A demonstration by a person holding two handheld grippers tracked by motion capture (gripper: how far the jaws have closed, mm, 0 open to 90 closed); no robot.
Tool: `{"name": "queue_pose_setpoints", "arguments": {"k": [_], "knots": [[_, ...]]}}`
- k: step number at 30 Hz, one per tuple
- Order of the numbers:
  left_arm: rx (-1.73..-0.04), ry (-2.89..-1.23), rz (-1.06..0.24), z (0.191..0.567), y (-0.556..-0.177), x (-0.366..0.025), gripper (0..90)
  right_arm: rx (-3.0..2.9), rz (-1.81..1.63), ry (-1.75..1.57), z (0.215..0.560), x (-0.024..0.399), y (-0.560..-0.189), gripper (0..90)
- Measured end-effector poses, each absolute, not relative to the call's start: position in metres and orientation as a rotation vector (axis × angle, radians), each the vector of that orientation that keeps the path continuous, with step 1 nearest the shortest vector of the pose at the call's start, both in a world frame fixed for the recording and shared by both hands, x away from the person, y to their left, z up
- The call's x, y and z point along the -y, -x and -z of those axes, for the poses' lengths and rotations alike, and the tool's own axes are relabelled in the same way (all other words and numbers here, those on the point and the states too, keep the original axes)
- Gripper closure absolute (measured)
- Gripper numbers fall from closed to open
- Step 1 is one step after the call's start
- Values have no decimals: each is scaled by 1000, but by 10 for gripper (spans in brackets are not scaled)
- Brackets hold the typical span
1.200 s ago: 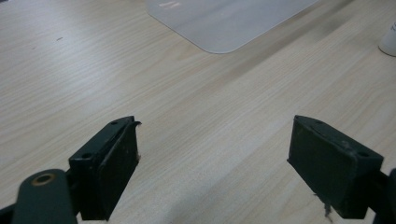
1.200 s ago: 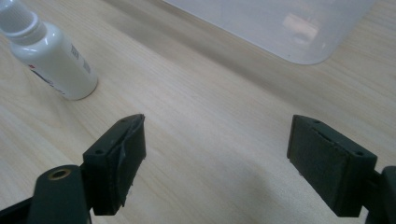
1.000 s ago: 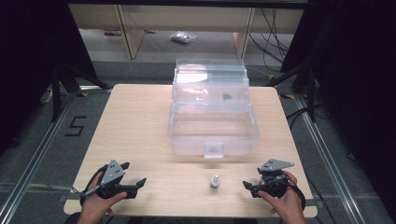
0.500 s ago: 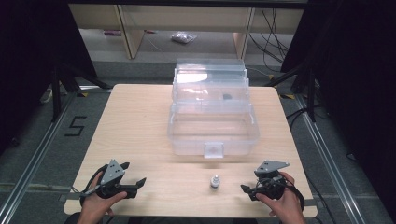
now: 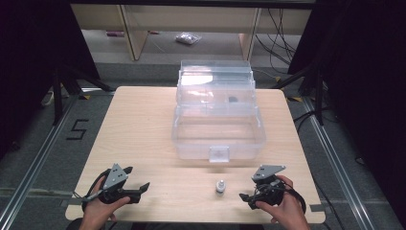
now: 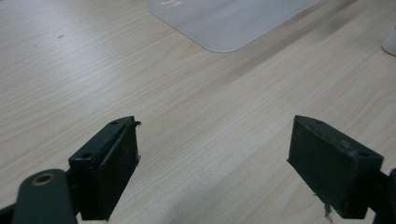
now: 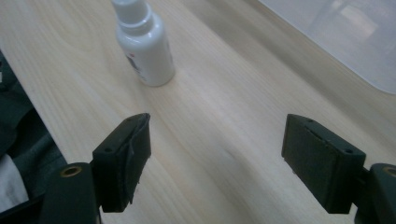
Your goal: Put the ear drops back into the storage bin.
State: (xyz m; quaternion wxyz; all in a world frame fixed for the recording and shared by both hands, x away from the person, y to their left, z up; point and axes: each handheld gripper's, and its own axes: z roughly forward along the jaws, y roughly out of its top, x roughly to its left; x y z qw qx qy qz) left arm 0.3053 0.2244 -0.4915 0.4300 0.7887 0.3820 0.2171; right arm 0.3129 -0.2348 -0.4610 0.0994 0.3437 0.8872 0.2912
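A small white bottle stands upright on the wooden table, near its front edge. My right gripper lies just right of the bottle with its jaws pointing at it. Those jaws have just closed a little but stand open, with nothing between them. In the right gripper view the bottle stands ahead and to the left of the gap in the right gripper. My left gripper rests open at the front left, and in its own view the left gripper has bare wood between its jaws.
A clear plastic box with stepped tiers sits in the middle of the table, a latch on its front. Its corner shows as the clear box and the clear box. Shelves and cables lie beyond the far edge.
My right gripper has shifted a little to the left, toward the bottle. The left gripper and the bottle have stayed where they were.
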Motion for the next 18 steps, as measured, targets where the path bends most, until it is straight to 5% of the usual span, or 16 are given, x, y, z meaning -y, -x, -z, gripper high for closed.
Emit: {"name": "queue_pose_setpoints", "arguments": {"k": [18], "knots": [[-953,-1966,-545,492,-305,-224,154,-2751,-704,-785,450,189,-323,305]]}}
